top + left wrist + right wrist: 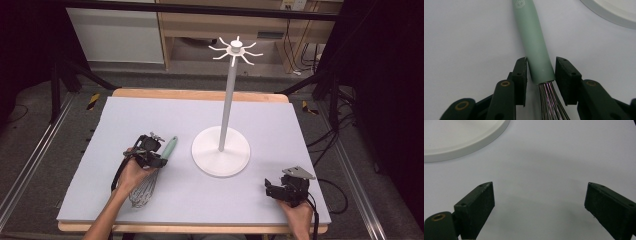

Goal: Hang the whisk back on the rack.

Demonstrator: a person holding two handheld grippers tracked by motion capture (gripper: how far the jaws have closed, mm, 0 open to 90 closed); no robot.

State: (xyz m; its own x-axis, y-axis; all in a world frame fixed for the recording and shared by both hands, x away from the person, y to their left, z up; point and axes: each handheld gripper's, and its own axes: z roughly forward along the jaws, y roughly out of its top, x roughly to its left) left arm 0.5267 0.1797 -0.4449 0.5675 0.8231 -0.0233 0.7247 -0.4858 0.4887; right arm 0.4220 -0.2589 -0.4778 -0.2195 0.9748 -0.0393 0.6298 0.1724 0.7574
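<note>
A whisk with a pale green handle [169, 147] and steel wires [142, 193] lies on the grey mat left of the white stand. My left gripper [159, 159] is down over it. In the left gripper view, the left gripper [541, 61] is open and straddles the lower end of the handle [534, 45], just above the wires [551, 100]. The left pad touches or nearly touches the handle, and a small gap shows at the right pad. My right gripper [270, 189] rests low at the mat's front right. Its jaws [540, 187] stand wide open over bare mat.
The white hook stand has a round base [220, 150], a tall pole [228, 100] and a ring of hooks [235, 49] on top. Its base rim shows in the gripper views [609, 12] [461, 142]. The grey mat [150, 110] covers the wooden table.
</note>
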